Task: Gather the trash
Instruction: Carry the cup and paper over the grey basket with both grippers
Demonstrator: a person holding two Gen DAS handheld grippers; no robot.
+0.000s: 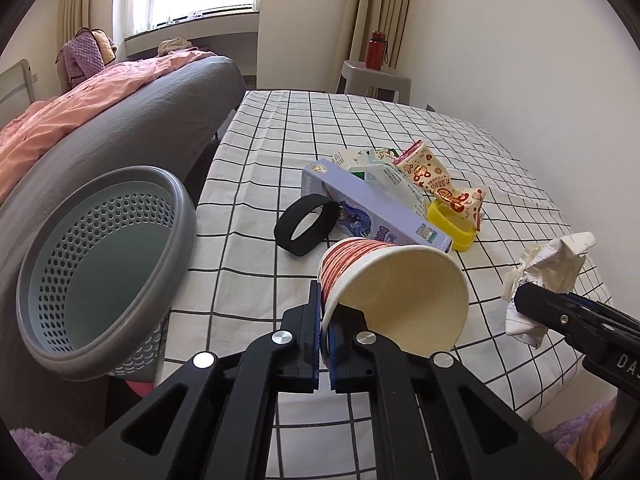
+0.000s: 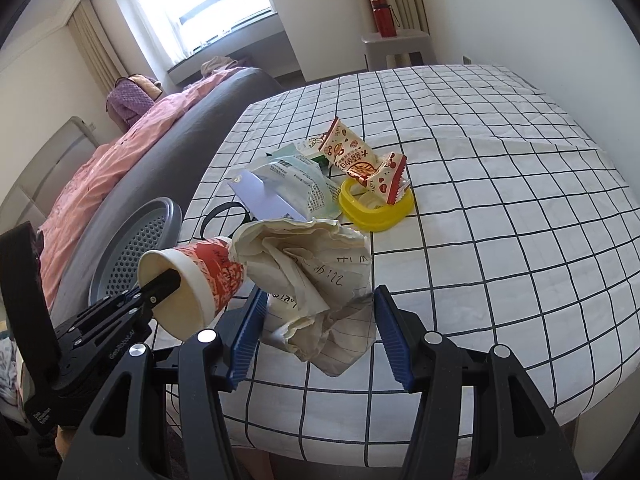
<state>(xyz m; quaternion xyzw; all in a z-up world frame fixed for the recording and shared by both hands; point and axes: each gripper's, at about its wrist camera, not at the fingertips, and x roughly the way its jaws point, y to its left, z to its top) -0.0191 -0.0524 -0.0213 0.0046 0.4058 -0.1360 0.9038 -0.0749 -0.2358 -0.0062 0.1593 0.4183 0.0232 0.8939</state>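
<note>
My left gripper (image 1: 326,320) is shut on the rim of a red-and-white paper cup (image 1: 392,292), one finger inside the mouth and one outside, holding it tilted above the checked tablecloth (image 1: 248,264). The right wrist view shows the same cup (image 2: 196,276) on the left gripper (image 2: 160,290). My right gripper (image 2: 320,320) is shut on a crumpled paper ball (image 2: 312,272), its blue pads (image 2: 248,328) against both sides. That paper ball (image 1: 548,276) and the right gripper (image 1: 532,300) appear at the right of the left wrist view. A grey perforated basket (image 1: 180,216) stands left of the table.
Behind the cup lie a purple carton (image 1: 372,208), a black ring (image 1: 304,224), a yellow ring (image 1: 452,232), snack wrappers (image 1: 432,176) and plastic packets. A bed with a pink cover (image 1: 80,120) runs along the left. A stool with a red bottle (image 1: 375,50) stands at the far wall.
</note>
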